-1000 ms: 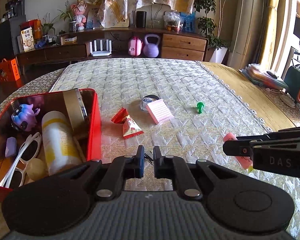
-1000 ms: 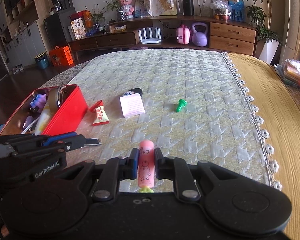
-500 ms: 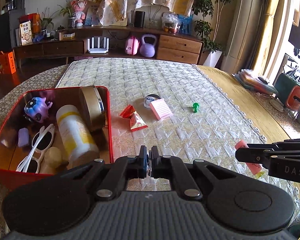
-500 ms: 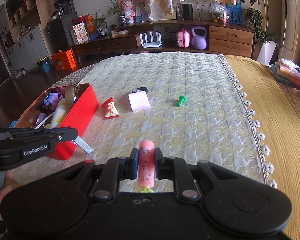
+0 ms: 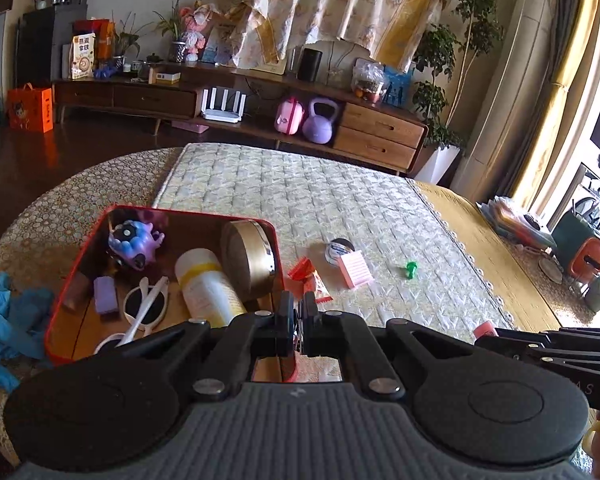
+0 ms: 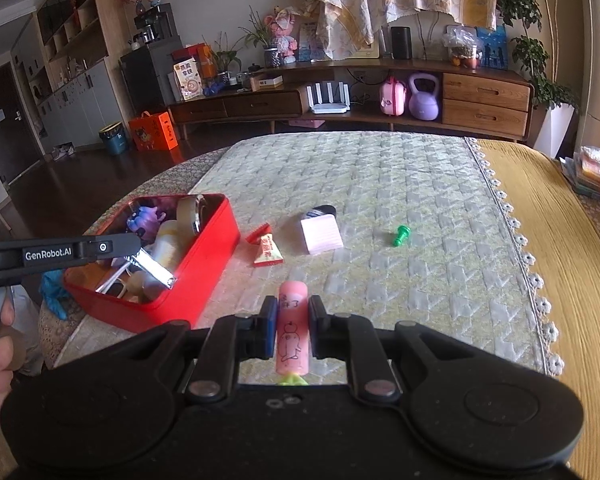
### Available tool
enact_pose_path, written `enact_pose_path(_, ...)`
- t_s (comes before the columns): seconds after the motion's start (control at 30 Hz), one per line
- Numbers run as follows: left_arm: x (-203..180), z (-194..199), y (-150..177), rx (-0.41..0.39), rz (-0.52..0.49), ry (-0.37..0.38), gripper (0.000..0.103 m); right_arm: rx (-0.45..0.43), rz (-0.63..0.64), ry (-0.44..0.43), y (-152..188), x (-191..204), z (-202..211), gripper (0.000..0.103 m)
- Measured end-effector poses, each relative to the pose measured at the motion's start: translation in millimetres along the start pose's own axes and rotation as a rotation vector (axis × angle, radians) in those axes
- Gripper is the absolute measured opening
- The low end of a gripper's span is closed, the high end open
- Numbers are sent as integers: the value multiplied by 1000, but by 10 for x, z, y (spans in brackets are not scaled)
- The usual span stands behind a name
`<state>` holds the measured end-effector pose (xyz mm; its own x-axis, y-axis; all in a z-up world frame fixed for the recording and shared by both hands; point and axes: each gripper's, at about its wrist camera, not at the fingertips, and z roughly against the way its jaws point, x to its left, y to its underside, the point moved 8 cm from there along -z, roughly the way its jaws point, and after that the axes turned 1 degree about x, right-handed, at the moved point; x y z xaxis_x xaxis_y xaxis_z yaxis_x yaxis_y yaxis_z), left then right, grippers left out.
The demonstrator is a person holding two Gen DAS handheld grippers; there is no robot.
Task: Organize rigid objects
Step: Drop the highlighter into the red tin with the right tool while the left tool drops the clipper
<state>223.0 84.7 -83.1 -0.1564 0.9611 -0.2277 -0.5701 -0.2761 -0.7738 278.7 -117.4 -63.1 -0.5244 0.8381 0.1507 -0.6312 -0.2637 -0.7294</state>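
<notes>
Right wrist view: the right gripper (image 6: 292, 330) tilts downward over the quilted cloth, right of the red tin (image 6: 203, 276), its pads pinching an upright pink tube (image 6: 292, 328). Over the tin's near end, the left gripper (image 6: 139, 254), angled down, clamps a metal nail clipper (image 6: 155, 270).

Pink cartoon-printed tube (image 6: 292, 330) stands upright; silver nail clipper (image 6: 154, 268) hangs tilted over the red tin (image 6: 203, 276).
</notes>
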Motion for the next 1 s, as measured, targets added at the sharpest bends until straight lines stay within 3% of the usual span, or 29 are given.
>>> enact_pose_path(0.33, 557, 99, -267, -61, 66, -72, 4, 12, 92, -65, -223, 611, -244, 15)
enact_pose_path(0.7, 1223, 84, -315, -89, 108, -161, 4, 56, 182, -124, -271, 1288, -580, 15)
enact_pose_path(1.0, 1552, -138, -282, -73, 171, -164, 4, 128, 224, -133, -236, 1594, -969, 15)
